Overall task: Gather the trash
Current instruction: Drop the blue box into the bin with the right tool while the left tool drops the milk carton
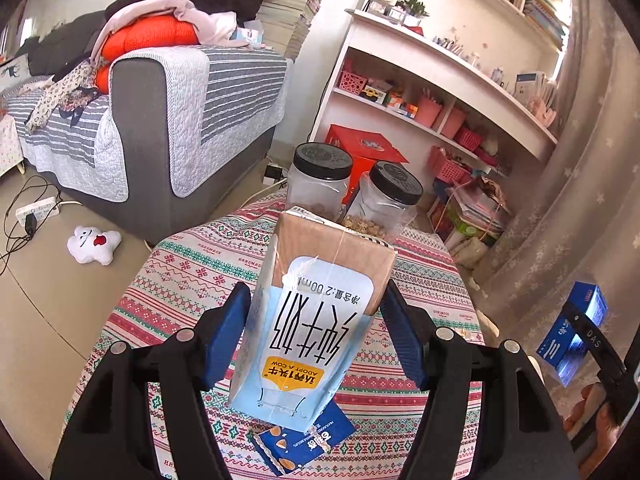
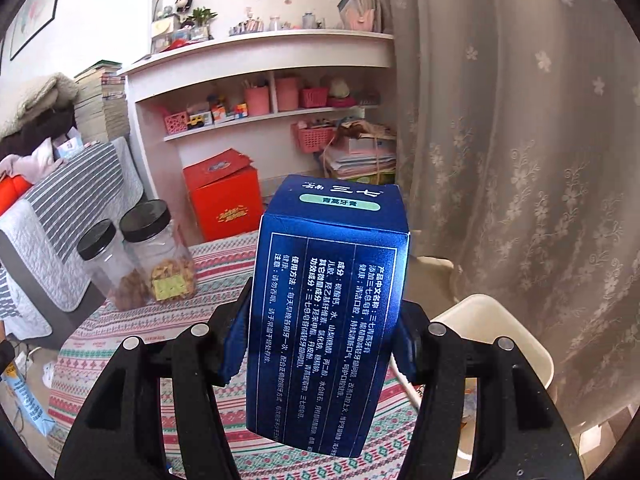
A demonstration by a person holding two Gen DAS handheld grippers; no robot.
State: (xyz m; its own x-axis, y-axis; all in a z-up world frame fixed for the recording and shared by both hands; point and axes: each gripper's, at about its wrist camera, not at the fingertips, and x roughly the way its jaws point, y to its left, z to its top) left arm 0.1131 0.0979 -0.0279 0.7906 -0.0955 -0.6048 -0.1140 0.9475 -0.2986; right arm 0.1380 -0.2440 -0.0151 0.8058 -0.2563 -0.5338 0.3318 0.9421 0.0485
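- Clearly, the step in hand is the carrying step: both pieces of trash are already picked up and held above the round table with the red and green patterned cloth (image 1: 192, 264).
- The left gripper (image 1: 312, 340) is partly closed on a brown and light blue milk carton (image 1: 316, 320); its blue pads press both sides, and the carton is lifted over the table.
- The right gripper (image 2: 320, 344) is partly closed on a dark blue cardboard toothpaste box (image 2: 328, 312), held above the table's edge.
- A small blue snack wrapper (image 1: 304, 444) lies on the table, under the carton.
- No trash bin is visible, so the next move probably calls for finding it and releasing both items there.
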